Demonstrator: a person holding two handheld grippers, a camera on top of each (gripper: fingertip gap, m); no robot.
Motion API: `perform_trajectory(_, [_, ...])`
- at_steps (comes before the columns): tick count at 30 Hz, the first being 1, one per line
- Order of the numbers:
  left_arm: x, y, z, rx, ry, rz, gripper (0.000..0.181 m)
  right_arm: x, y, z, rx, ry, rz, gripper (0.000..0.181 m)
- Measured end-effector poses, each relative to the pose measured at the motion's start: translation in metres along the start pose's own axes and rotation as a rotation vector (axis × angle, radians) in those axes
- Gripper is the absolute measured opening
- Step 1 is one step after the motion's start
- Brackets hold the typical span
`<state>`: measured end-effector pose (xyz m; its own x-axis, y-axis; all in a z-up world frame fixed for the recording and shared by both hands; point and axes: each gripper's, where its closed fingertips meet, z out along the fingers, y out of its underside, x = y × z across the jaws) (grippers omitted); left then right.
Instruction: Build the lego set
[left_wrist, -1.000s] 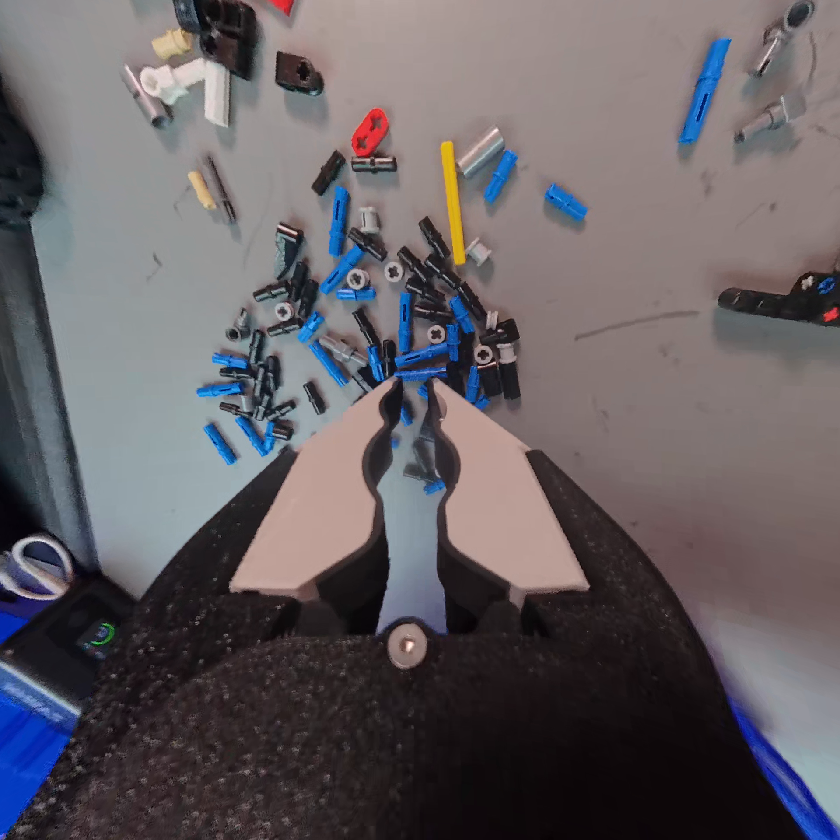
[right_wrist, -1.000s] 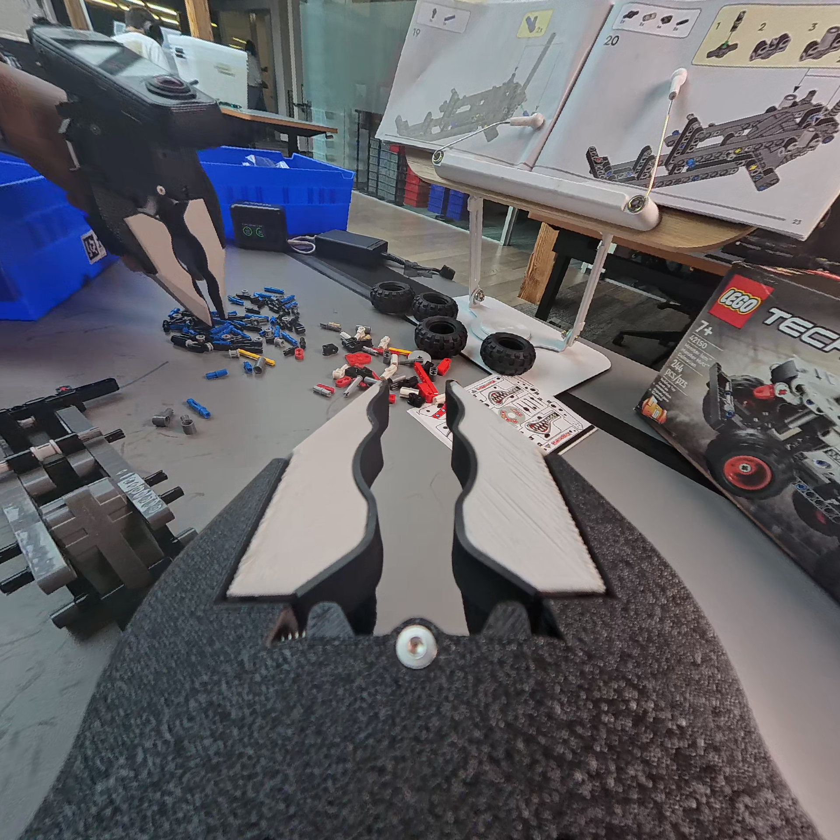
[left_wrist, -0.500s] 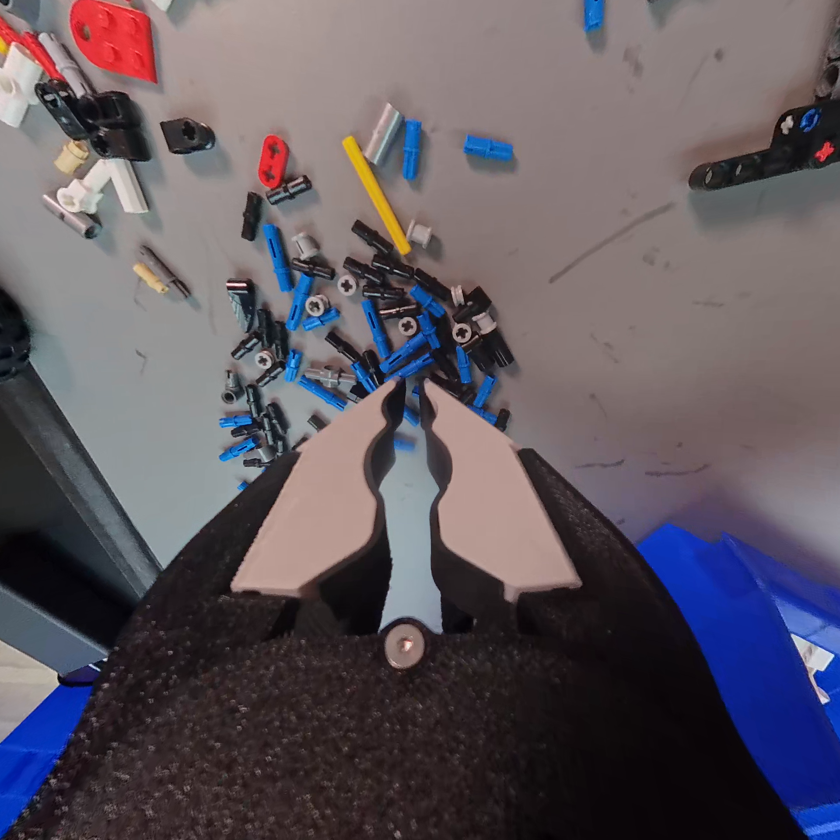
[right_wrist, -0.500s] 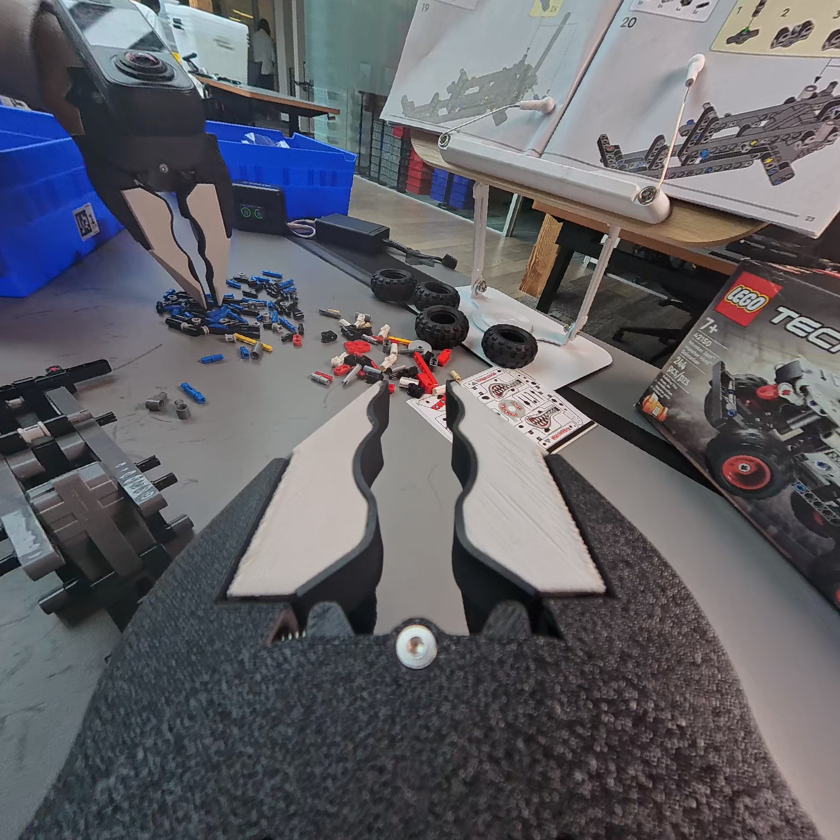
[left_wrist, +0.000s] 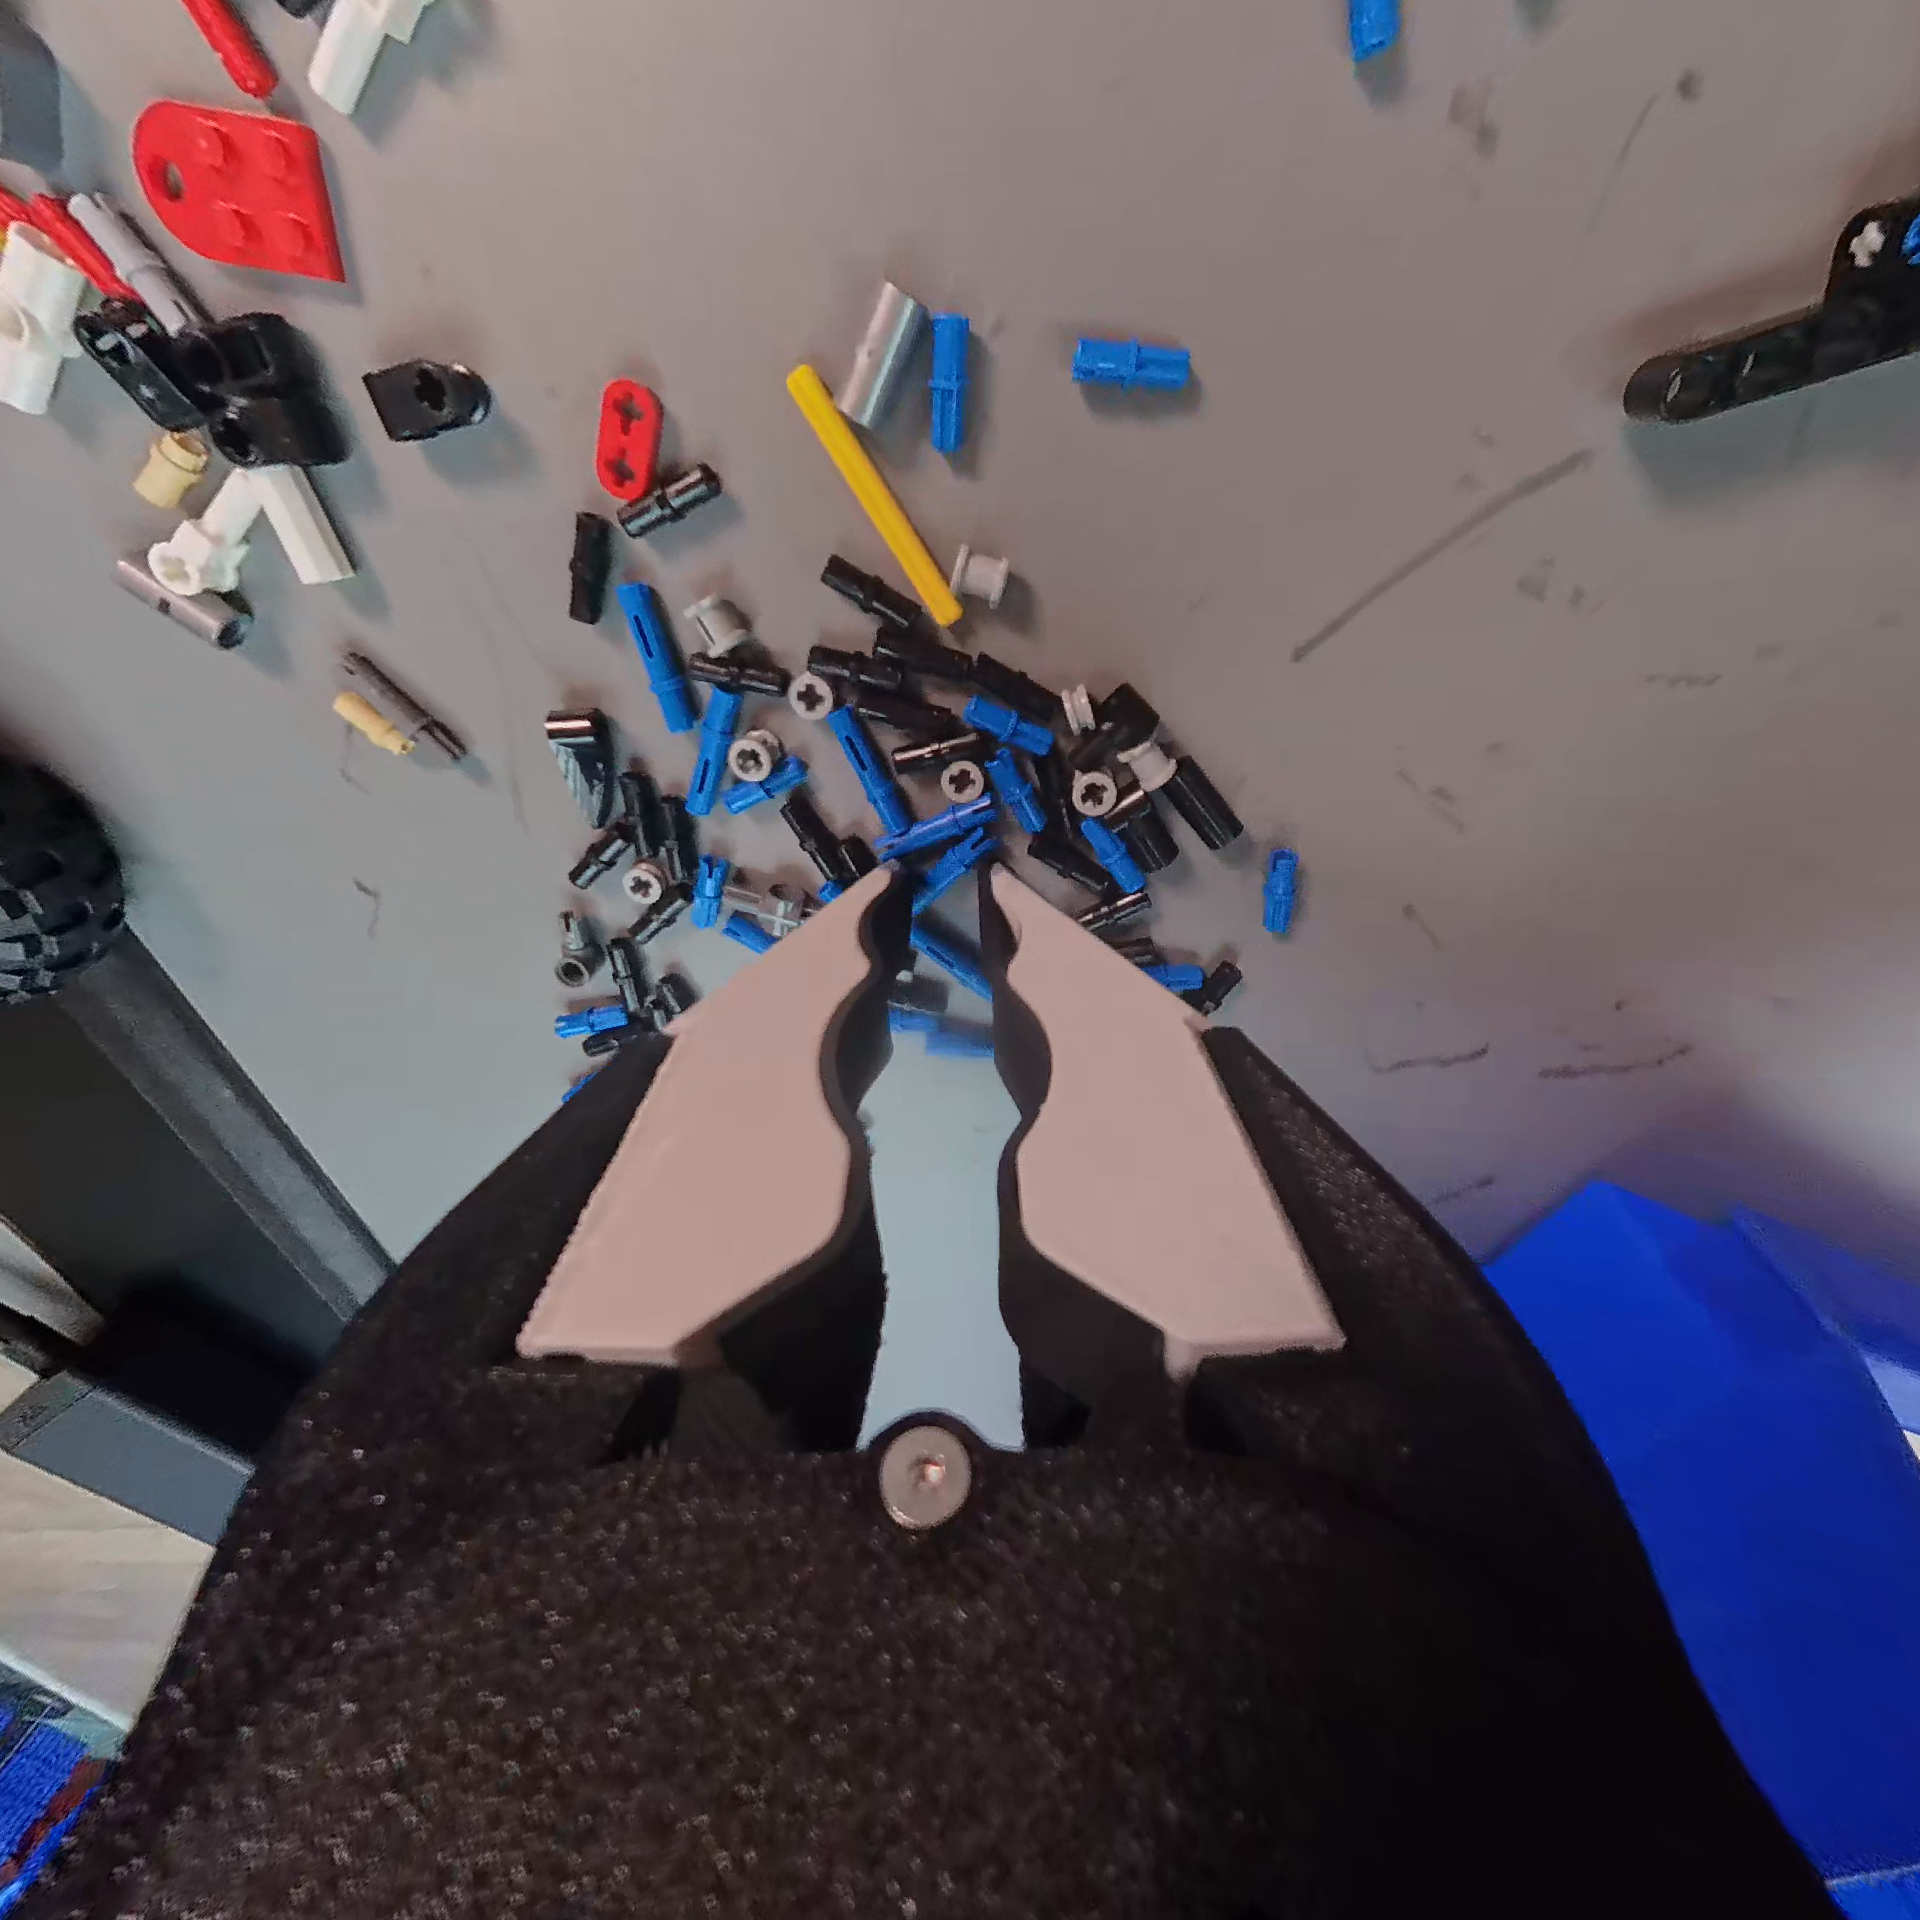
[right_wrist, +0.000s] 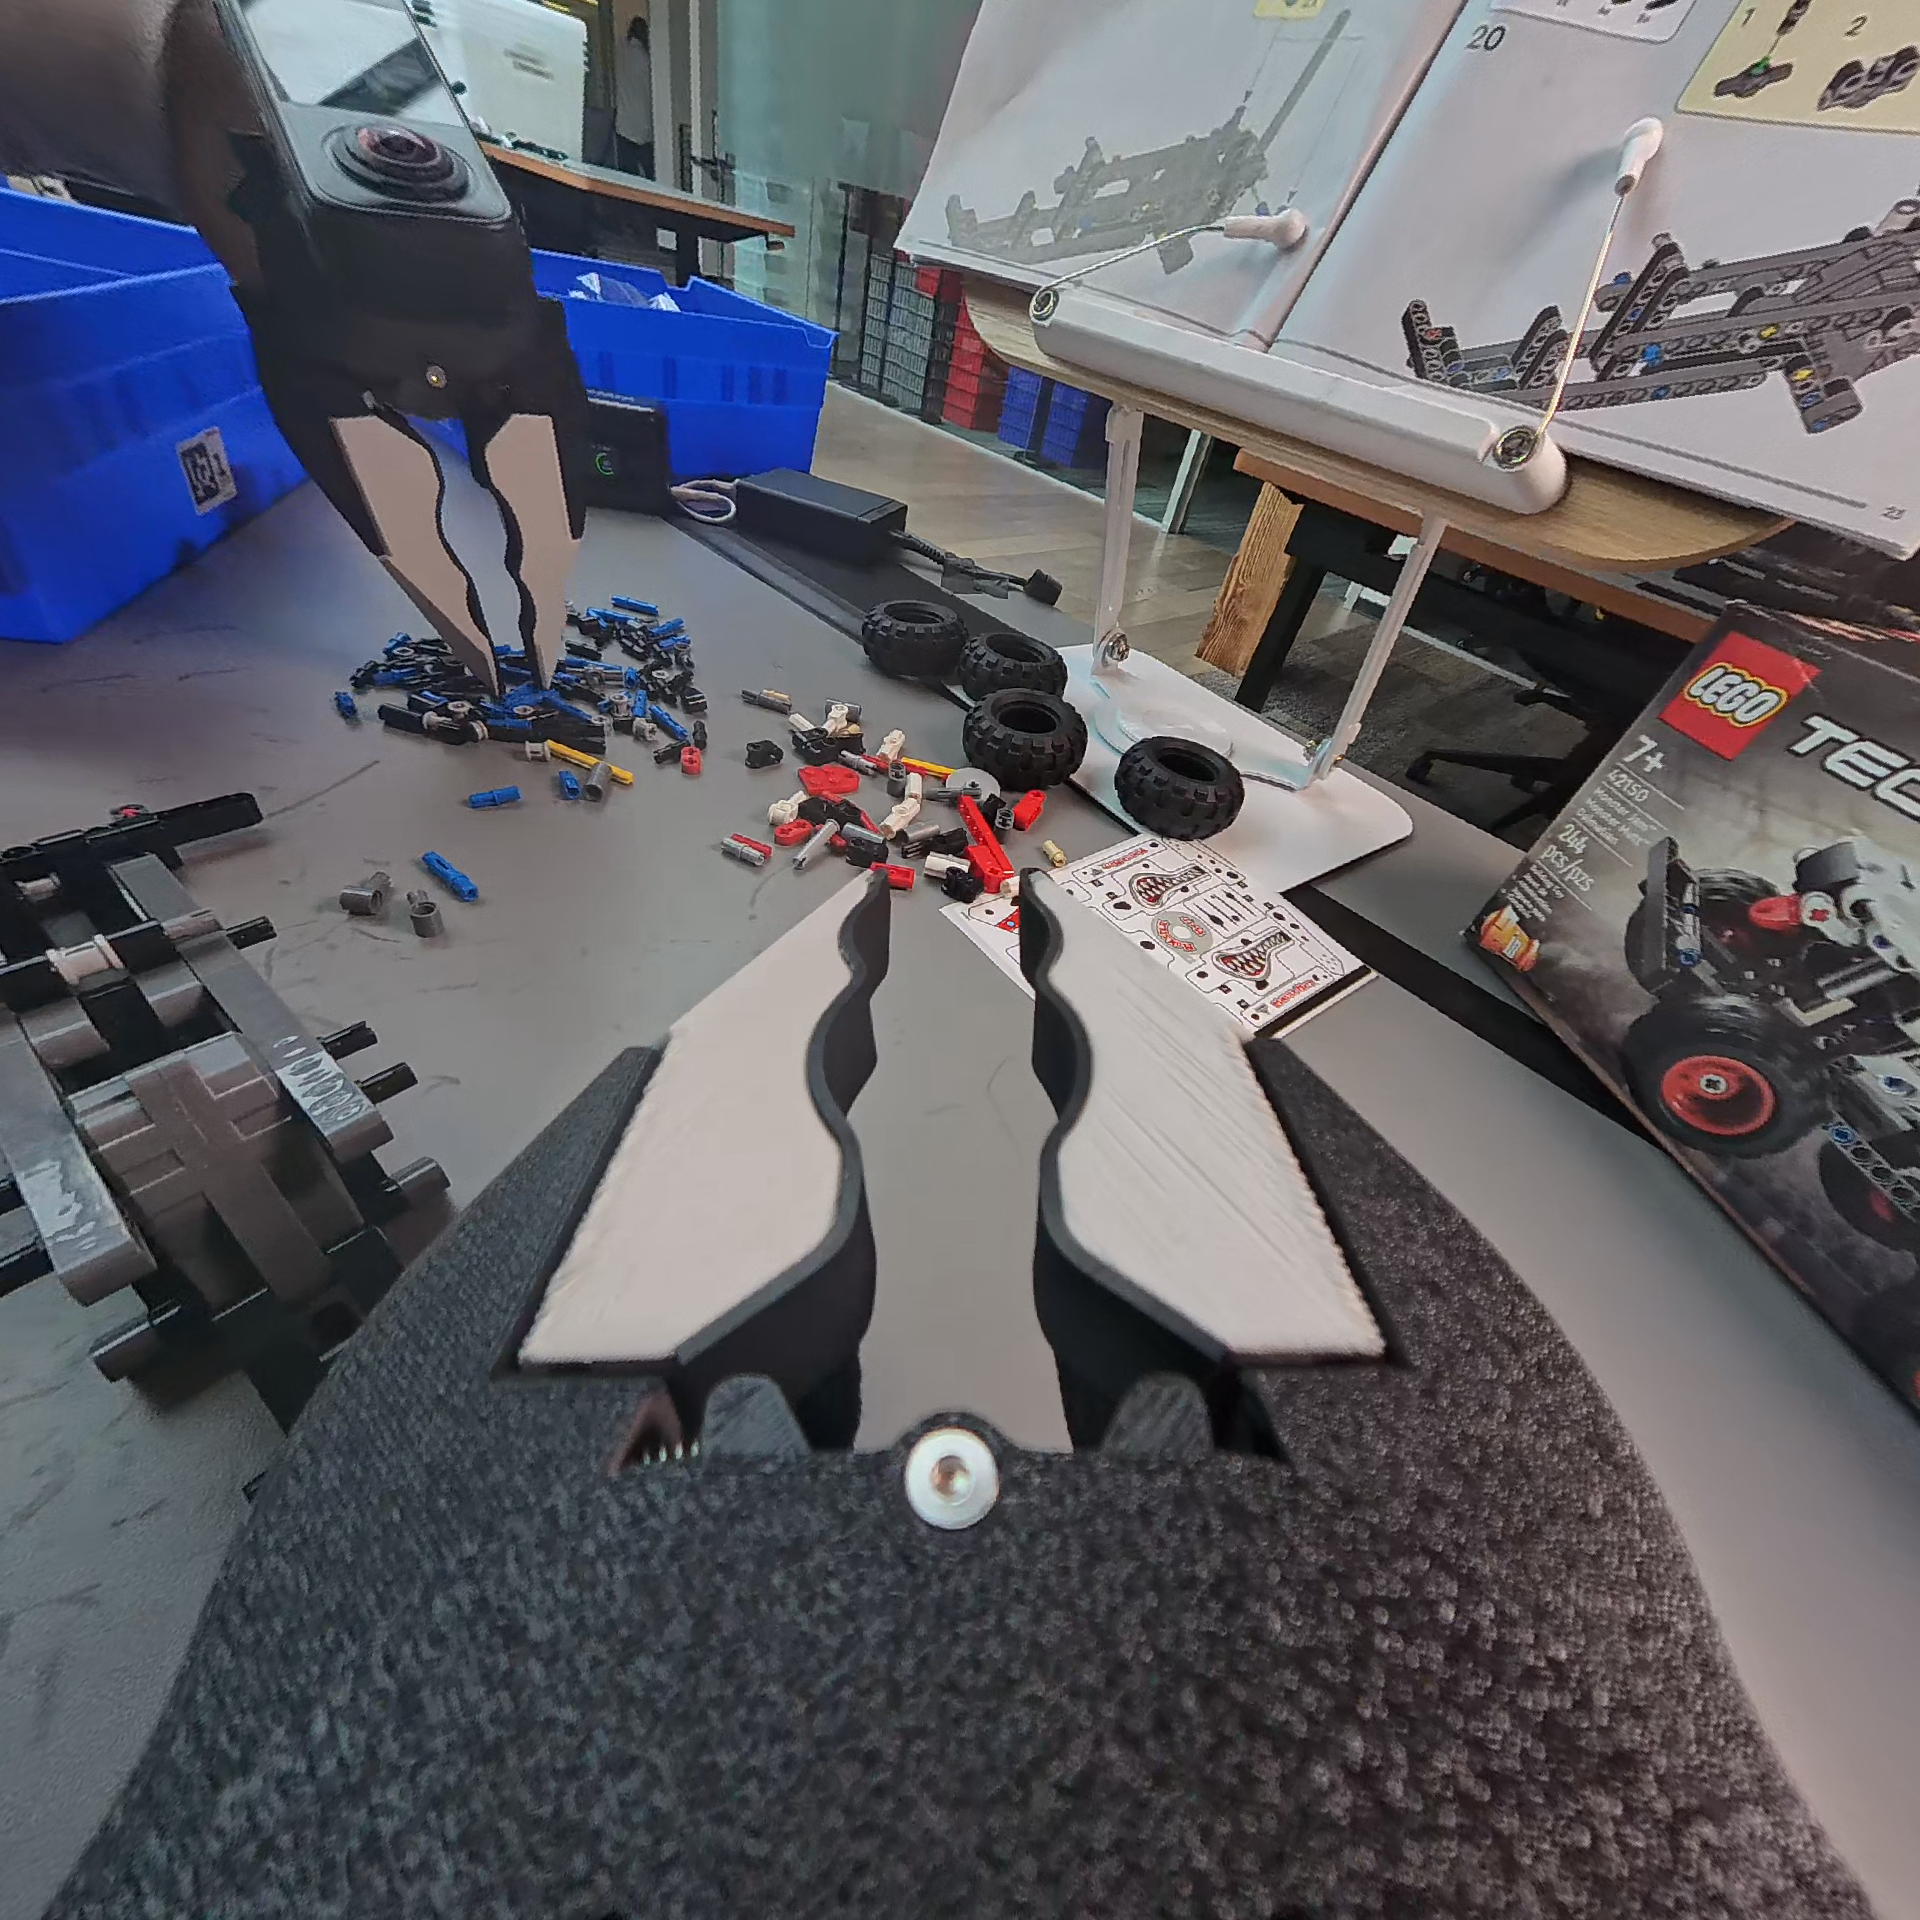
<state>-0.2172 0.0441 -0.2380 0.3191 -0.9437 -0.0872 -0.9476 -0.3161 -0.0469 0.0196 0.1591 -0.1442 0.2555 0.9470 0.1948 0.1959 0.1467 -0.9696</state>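
Blue and black connector pins (left_wrist: 914, 790) lie heaped on a scuffed grey counter (left_wrist: 1455, 727), and the left gripper (left_wrist: 935, 883) points down into the near edge of that heap, its jaws parted narrowly with one long blue pin (left_wrist: 940, 868) slanting across the gap between the tips (whether the tips pinch it cannot be told). Seen from the right wrist view, the same left gripper (right_wrist: 516, 681) stands almost upright over the pile, tips down among the pins. A thin yellow axle (left_wrist: 871, 494) lies at the pile's far edge, with a flat red plate (left_wrist: 244, 197) and a small red oval link (left_wrist: 629, 431) well apart from it. The right gripper (right_wrist: 954, 894) hovers above bare counter, jaws moderately apart and empty. Beside it on the left sits a partly built chassis (right_wrist: 156, 1091) of dark grey and black beams. Four knobbly black tyres (right_wrist: 1023, 732) rest by the white stand (right_wrist: 1299, 810) that props an open instruction booklet (right_wrist: 1455, 187). A sticker sheet (right_wrist: 1195, 935) lies just beyond the right jaw tips, the set's box (right_wrist: 1745, 987) farther right.
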Motion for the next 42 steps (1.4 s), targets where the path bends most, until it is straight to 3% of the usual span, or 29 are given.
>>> perform_trajectory(14, [0.005,-0.005,-0.006,0.05,0.05,-0.121,0.006,0.0,0.001,0.0,-0.006,-0.005,-0.008,0.024])
perform_trajectory(19, [0.014,-0.046,-0.038,0.21,0.016,-0.211,0.006,-0.001,0.001,0.0,-0.008,-0.005,-0.013,0.024])
perform_trajectory(23, [0.036,-0.082,-0.038,0.262,-0.004,-0.233,0.007,-0.004,0.0,0.0,-0.003,-0.02,-0.014,0.024])
perform_trajectory(27, [0.052,-0.104,-0.02,0.283,-0.016,-0.226,0.007,-0.037,-0.013,-0.011,0.005,-0.264,0.038,0.025])
perform_trajectory(31, [0.055,-0.115,-0.011,0.324,0.01,-0.242,0.007,-0.087,-0.003,-0.035,-0.18,-0.565,-0.026,0.046])
perform_trajectory(34, [0.057,-0.119,-0.008,0.349,0.03,-0.246,0.007,-0.114,0.008,-0.048,-0.3,-0.666,-0.117,0.066])
perform_trajectory(37, [0.061,-0.118,-0.005,0.34,0.035,-0.241,0.007,-0.131,0.014,-0.042,-0.353,-0.688,-0.169,0.08])
perform_trajectory(42, [0.066,-0.118,-0.008,0.375,0.048,-0.25,0.014,-0.145,0.041,-0.027,-0.496,-0.735,-0.266,0.086])
